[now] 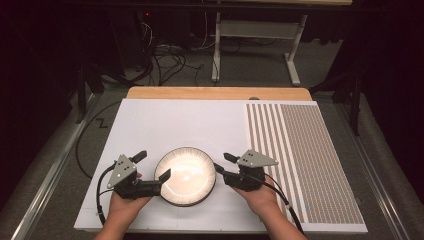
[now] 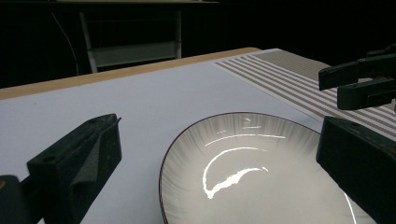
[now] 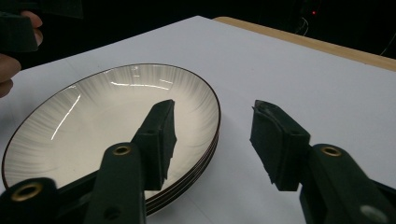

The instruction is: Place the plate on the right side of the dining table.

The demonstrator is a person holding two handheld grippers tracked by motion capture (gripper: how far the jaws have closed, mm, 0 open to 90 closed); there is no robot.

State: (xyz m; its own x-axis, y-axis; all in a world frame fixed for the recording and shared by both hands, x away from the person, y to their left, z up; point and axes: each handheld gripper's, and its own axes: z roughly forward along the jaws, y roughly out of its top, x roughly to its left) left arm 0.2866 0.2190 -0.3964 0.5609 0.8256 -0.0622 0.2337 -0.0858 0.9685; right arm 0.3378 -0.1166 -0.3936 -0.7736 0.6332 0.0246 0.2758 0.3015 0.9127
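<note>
A small stack of cream plates with dark rims lies on the white board, near its front edge. My left gripper is open at the stack's left side, one jaw over the top plate and the other outside the rim. My right gripper is open at the stack's right side. Its jaws straddle the rim with a gap on both sides, one over the plate, one over the board. The left gripper view also shows the right gripper beyond the plate.
The white board covers most of the wooden table. A striped and checked mat lies along its right side. Beyond the table are a dark floor with cables and a white table frame.
</note>
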